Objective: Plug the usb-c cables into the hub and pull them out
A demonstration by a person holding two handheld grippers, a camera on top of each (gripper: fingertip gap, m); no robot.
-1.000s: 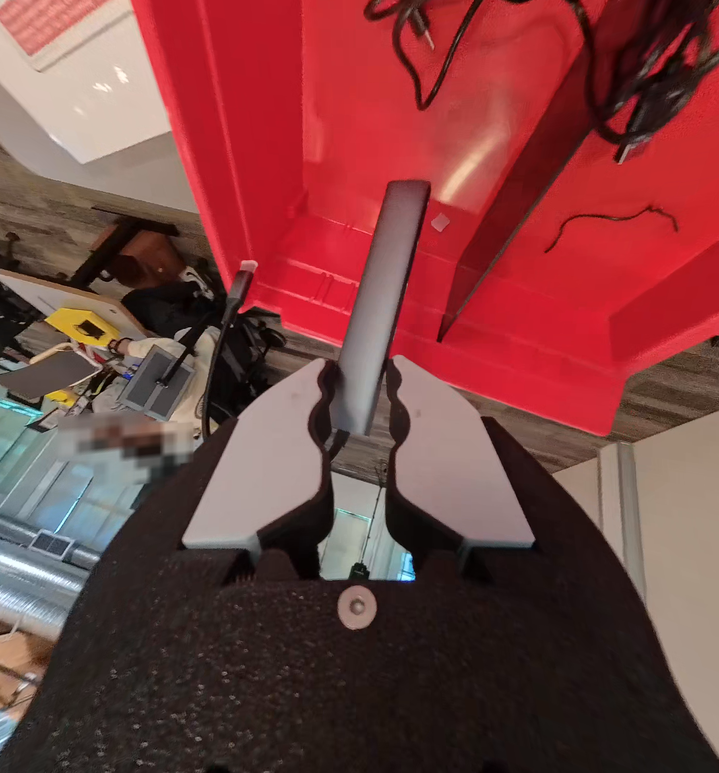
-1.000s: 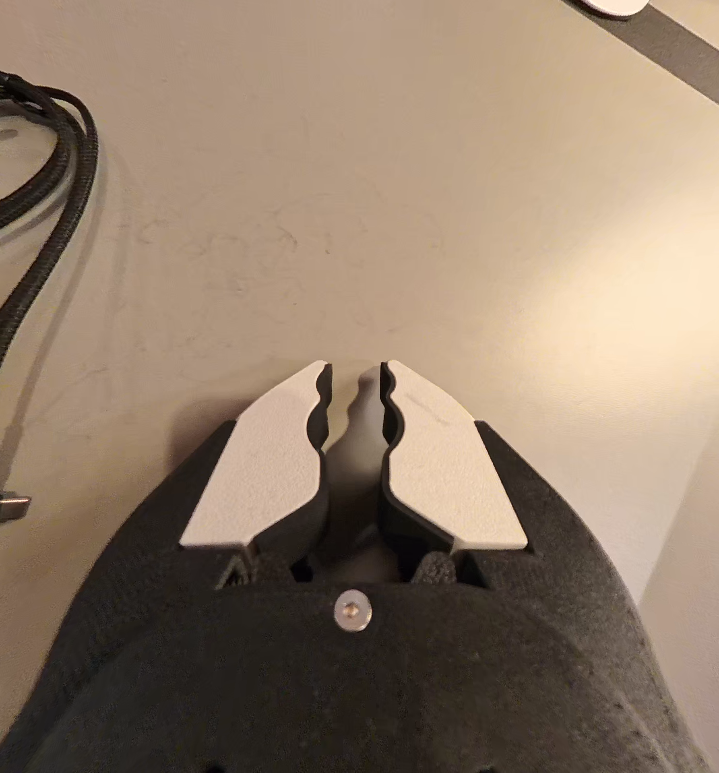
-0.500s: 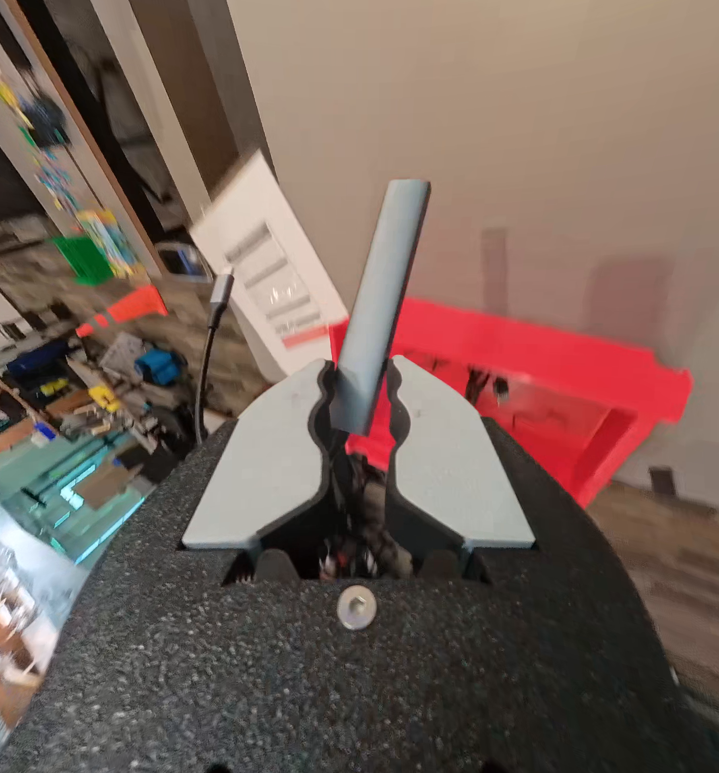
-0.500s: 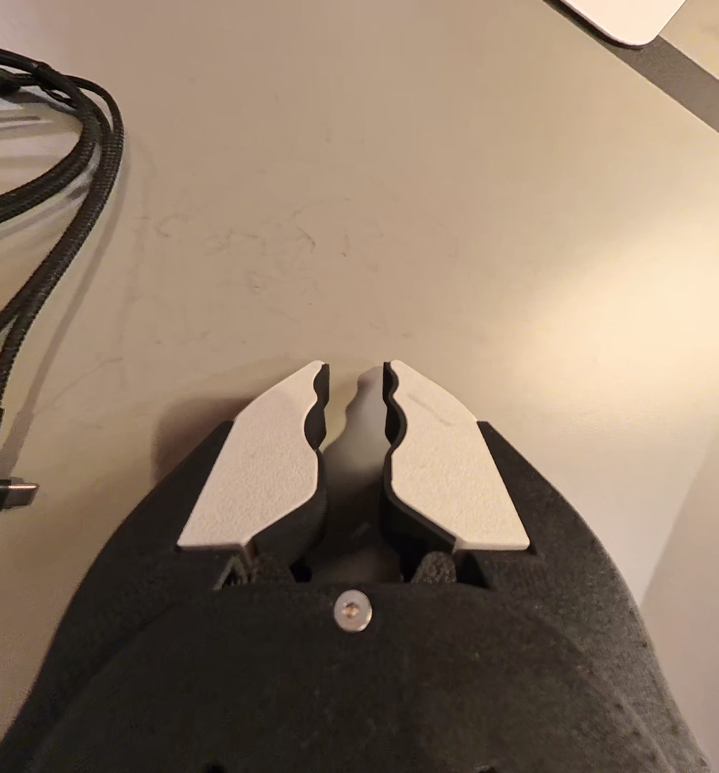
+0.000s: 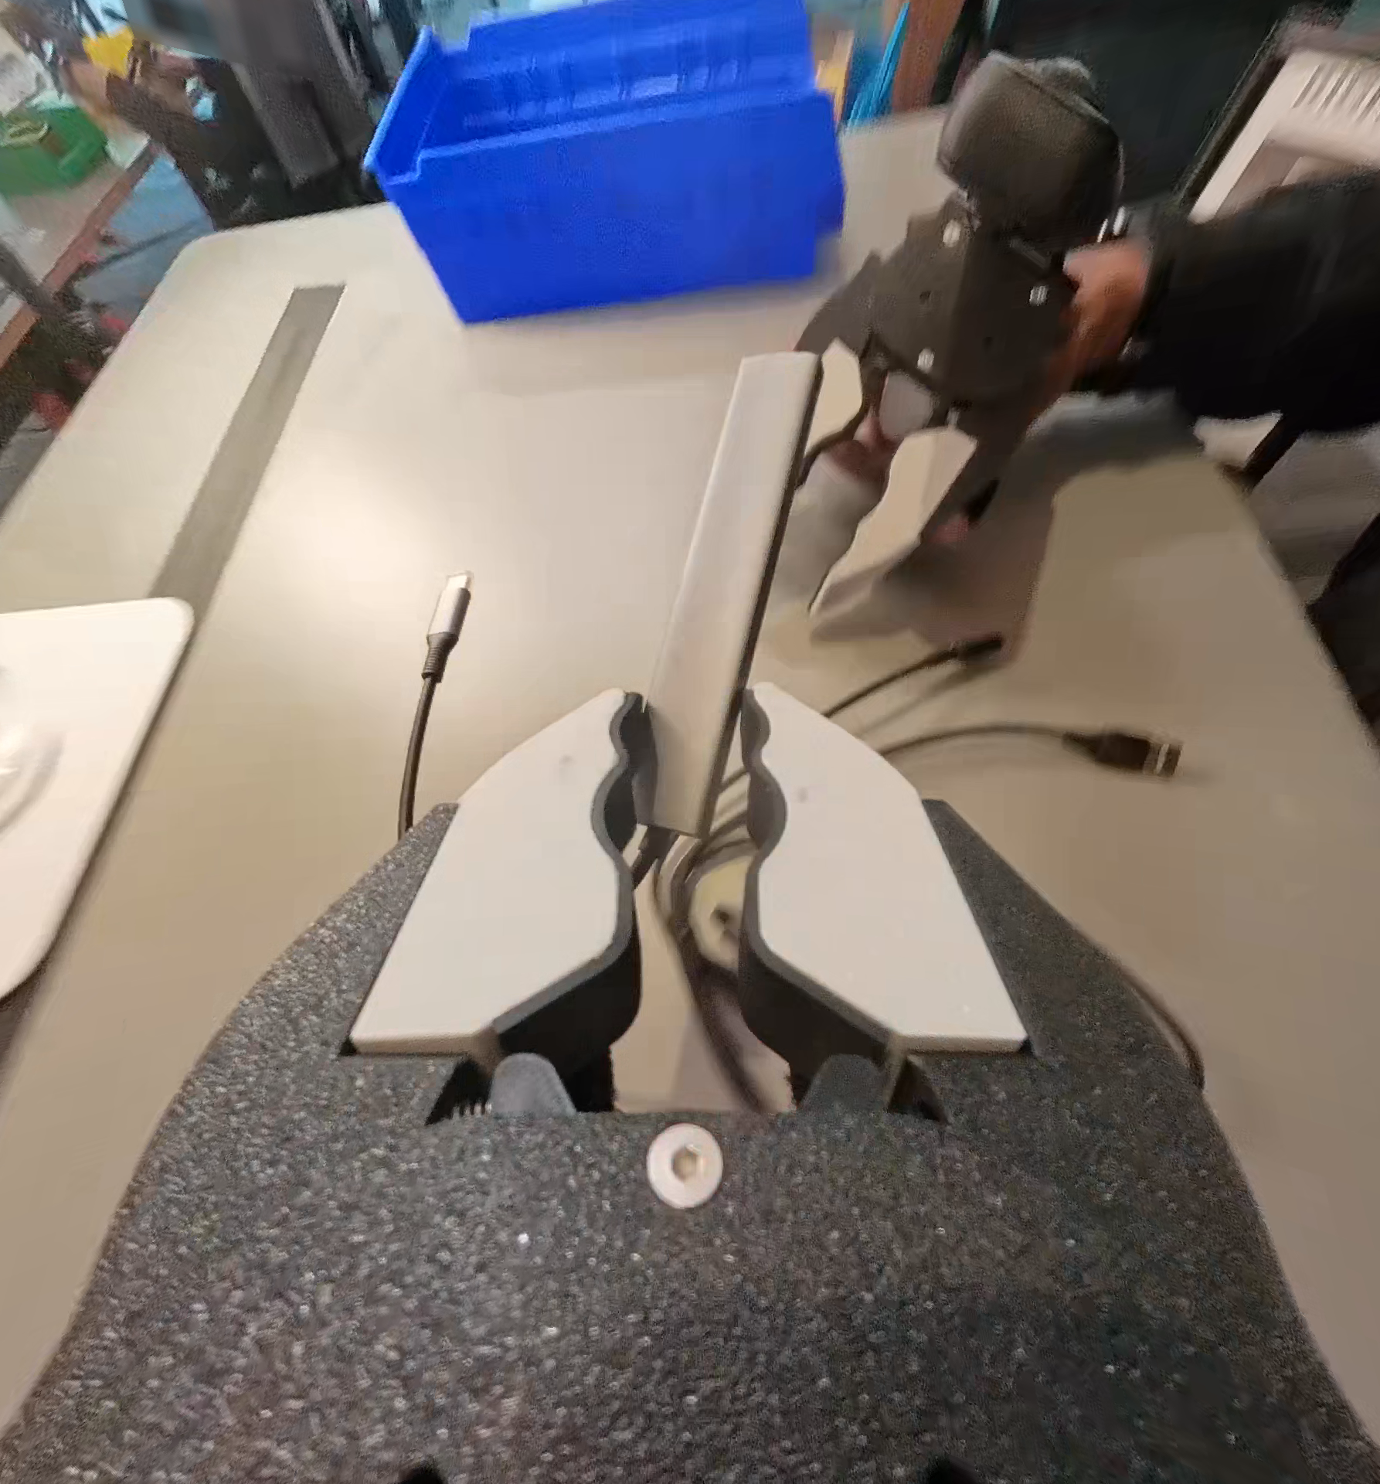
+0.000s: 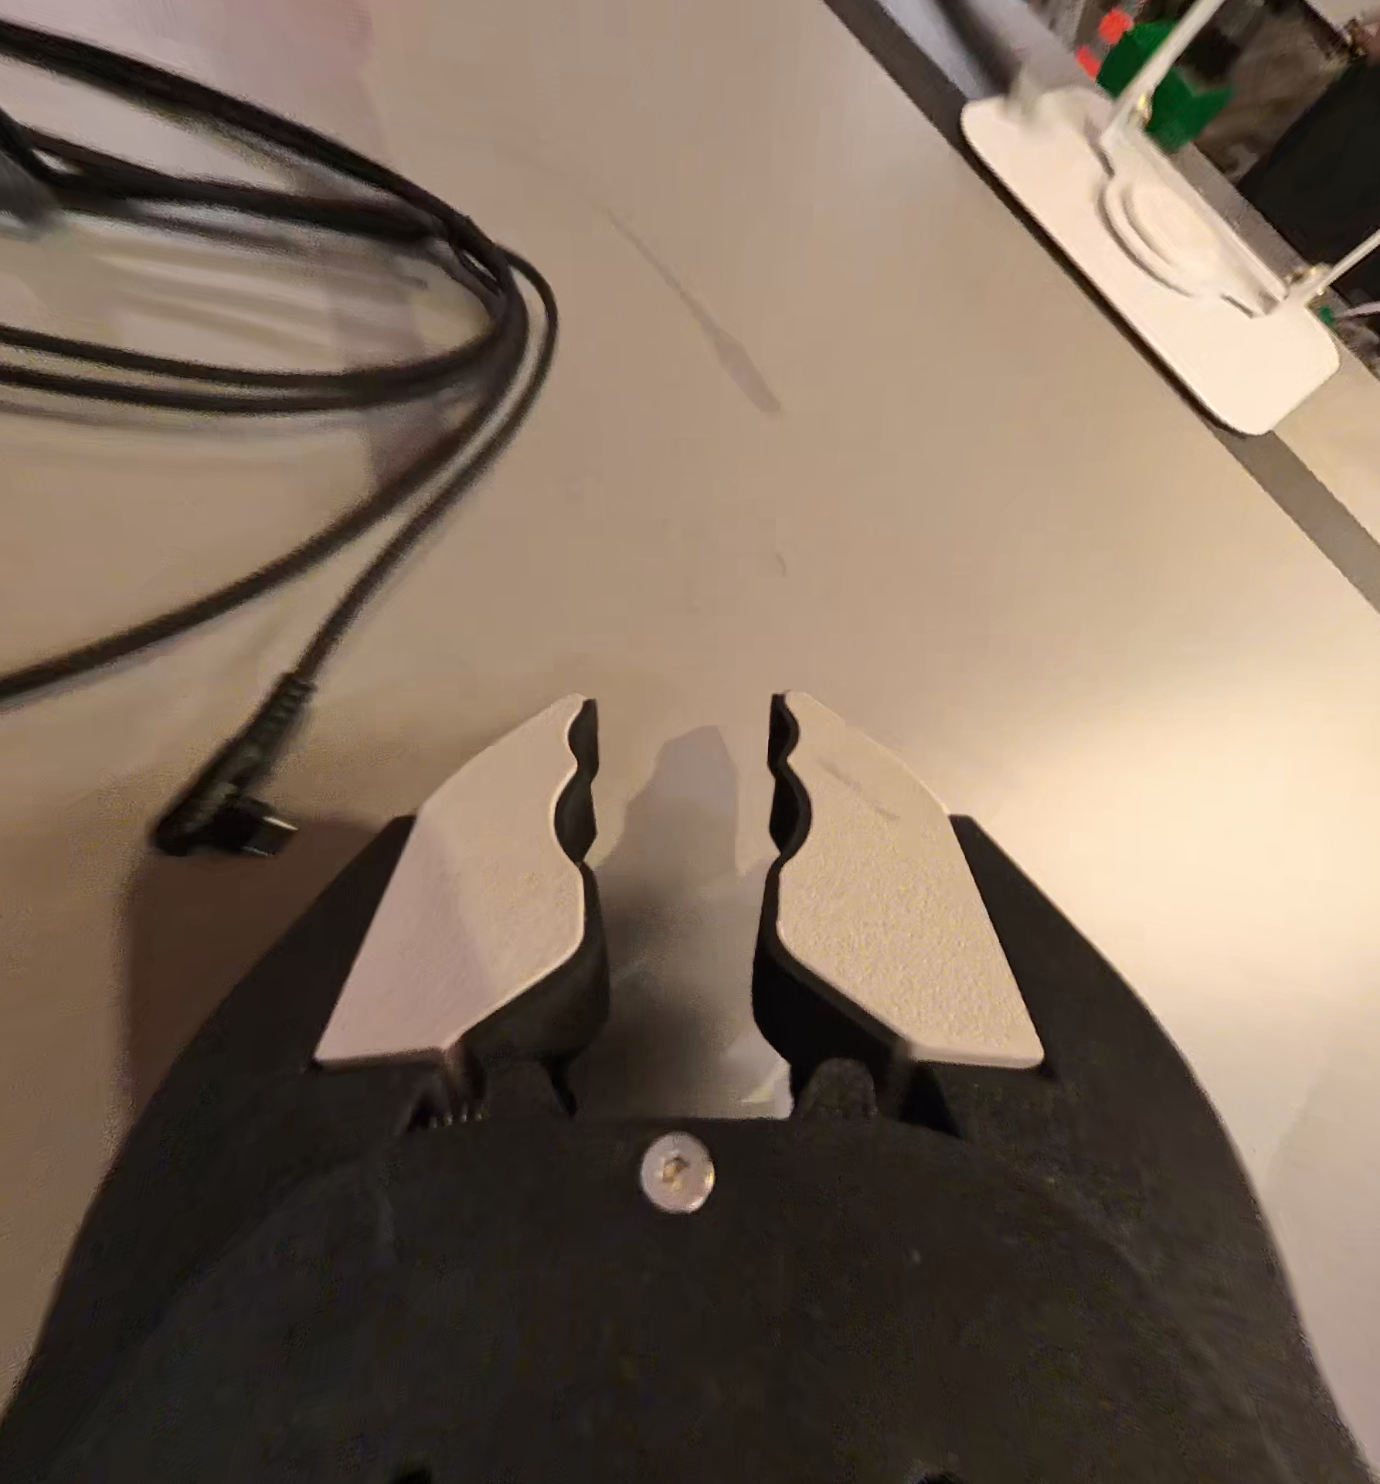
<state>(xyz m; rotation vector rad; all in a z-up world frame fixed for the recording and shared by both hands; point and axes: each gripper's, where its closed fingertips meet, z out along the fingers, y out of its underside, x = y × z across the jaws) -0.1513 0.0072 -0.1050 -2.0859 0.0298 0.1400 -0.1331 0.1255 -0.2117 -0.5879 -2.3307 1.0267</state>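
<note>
My left gripper (image 5: 687, 711) is shut on a slim grey hub (image 5: 731, 578), which sticks out forward and up from the jaws over the table. The hub's own short lead ends in a silver USB-C plug (image 5: 450, 606) hanging free on its left. Black cables lie on the table, with a plug (image 5: 1128, 751) at right in the left wrist view. My right gripper (image 6: 680, 715) is open and empty, low over the table; it also shows far off in the left wrist view (image 5: 887, 522). A black cable's angled plug (image 6: 229, 823) lies just left of it.
A blue bin (image 5: 614, 152) stands at the table's far edge. A white stand base (image 5: 36, 771) sits at the left, and shows at the upper right in the right wrist view (image 6: 1144, 265). A person's dark sleeve (image 5: 1297, 297) reaches in from the right.
My left gripper has swung down from facing a red bin and the wall to face the table, still holding the hub. My right gripper has opened wider and shifted over the table.
</note>
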